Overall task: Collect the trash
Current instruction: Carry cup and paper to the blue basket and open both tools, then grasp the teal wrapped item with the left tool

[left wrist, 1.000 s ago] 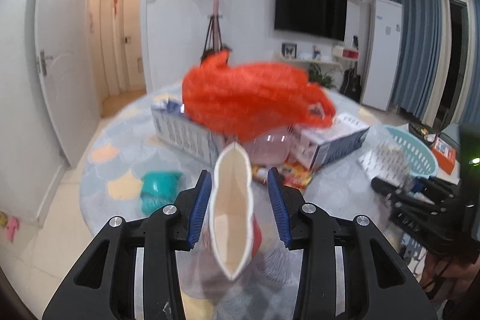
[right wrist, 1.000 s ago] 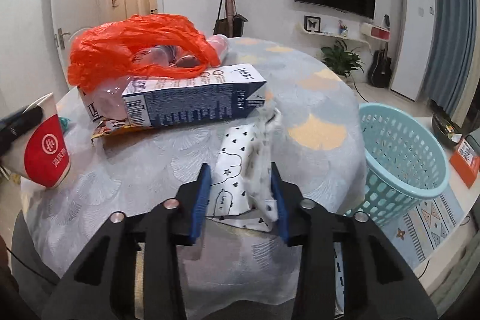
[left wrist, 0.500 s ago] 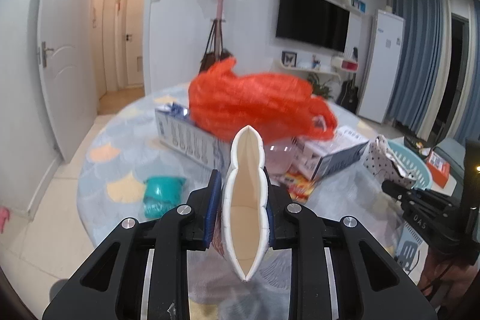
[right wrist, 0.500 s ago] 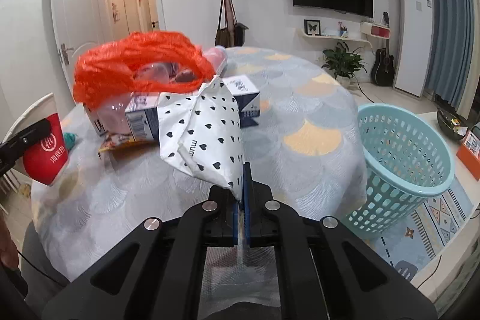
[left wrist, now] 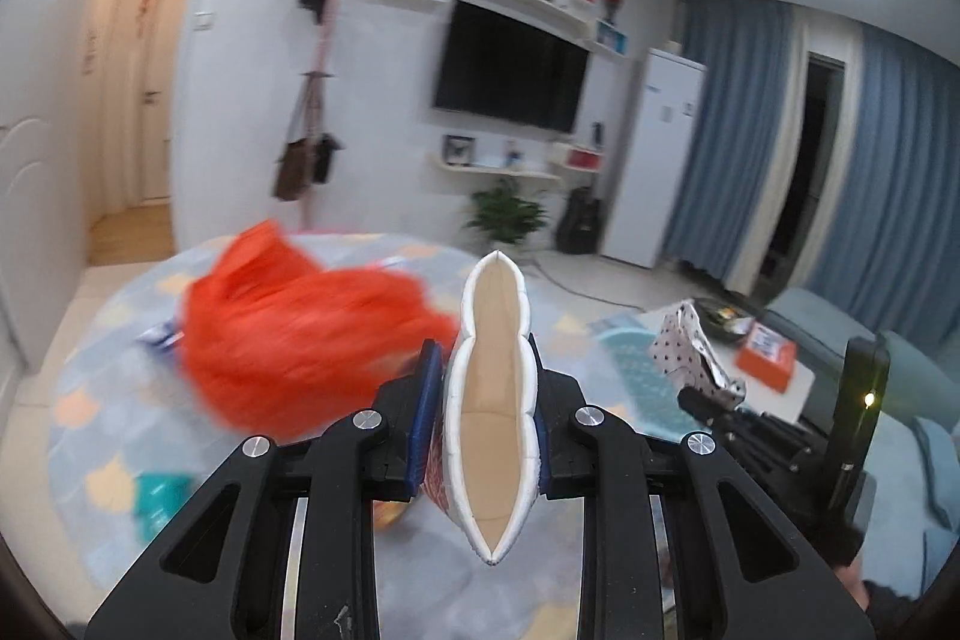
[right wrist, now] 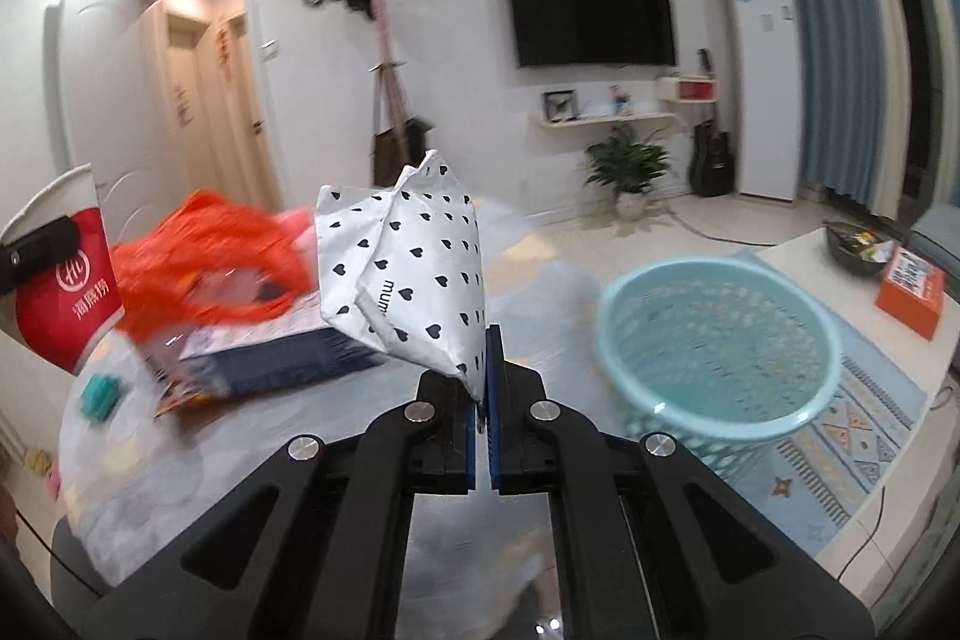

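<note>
The left claw (left wrist: 480, 430) is clamped on a paper cup (left wrist: 493, 418), squeezing it flat between the blue pads so that its white rim makes a long narrow slit with the cream inside showing. The cup is off the counter (left wrist: 96, 424); seen from the right wrist, its red side with white print shows at the left edge (right wrist: 66, 292).

The right claw (right wrist: 479, 400) is pressed together on the corner of a white bag (right wrist: 414, 274) printed with small black hearts. The bag stands up crumpled above the pads, clear of the counter (right wrist: 372, 418).

Left on the round counter are an orange plastic bag (right wrist: 204, 256) lying over a blue-and-white carton (right wrist: 282, 358), a snack wrapper (right wrist: 180, 394) sticking out from under the carton, and a small teal thing (right wrist: 99, 394) near the left edge.

A pale blue basket (right wrist: 720, 346) stands on the floor just beside the counter, to the right of the right claw.
</note>
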The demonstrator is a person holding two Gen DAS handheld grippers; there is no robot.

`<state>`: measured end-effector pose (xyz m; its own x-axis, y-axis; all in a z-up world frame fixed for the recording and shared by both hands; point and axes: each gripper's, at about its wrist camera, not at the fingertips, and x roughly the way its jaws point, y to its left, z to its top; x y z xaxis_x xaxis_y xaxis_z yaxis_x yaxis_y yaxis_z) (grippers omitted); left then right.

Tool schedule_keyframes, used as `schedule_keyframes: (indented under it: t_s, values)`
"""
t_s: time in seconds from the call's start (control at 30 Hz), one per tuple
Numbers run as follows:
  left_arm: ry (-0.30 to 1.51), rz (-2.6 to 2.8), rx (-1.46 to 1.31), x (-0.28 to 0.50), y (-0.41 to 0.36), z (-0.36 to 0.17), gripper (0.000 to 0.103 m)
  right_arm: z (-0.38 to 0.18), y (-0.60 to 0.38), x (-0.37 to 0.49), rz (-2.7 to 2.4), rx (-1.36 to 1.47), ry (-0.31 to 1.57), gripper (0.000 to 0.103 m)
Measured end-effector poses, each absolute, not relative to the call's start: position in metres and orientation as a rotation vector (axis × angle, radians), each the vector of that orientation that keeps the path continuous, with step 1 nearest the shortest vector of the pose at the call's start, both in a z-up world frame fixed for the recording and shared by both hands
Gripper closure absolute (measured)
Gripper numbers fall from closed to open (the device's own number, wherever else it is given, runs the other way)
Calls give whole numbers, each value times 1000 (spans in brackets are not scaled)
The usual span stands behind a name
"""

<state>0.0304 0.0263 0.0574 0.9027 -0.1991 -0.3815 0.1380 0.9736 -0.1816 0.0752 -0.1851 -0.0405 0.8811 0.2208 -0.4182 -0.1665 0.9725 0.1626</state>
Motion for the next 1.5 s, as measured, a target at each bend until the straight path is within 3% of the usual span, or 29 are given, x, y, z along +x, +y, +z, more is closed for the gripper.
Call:
schedule_keyframes:
  t_s: [0.63, 0.8, 0.87, 0.9, 0.97, 1.0, 1.03, 1.13, 1.27, 1.5]
  values:
    - [616, -506, -154, 211, -154, 36, 78, -101, -337, 153, -44, 281, 486, 102]
    - [691, -503, -103, 243, -194, 14, 75, -121, -341, 192, -87, 241, 591, 99]
    - [747, -479, -77, 255, -201, 3, 56, -128, -341, 197, -99, 259, 614, 96]
    - [782, -457, -75, 260, -202, -2, 52, -130, -342, 198, -102, 268, 619, 92]
    - [811, -444, -92, 262, -196, -5, 49, -135, -344, 196, -119, 270, 622, 75]
    - [810, -446, -100, 261, -192, -4, 48, -136, -346, 194, -122, 276, 619, 56]
    - [805, -440, -100, 259, -188, -2, 47, -136, -348, 191, -122, 293, 608, 46]
    - [778, -414, -88, 246, -175, 9, 47, -131, -350, 180, -134, 311, 588, 46]
    - [731, -388, -109, 221, -155, 24, 38, -123, -352, 160, -134, 354, 572, 46]
    - [640, -278, -37, 137, -107, 28, 36, -120, -310, 124, -22, 308, 596, 45]
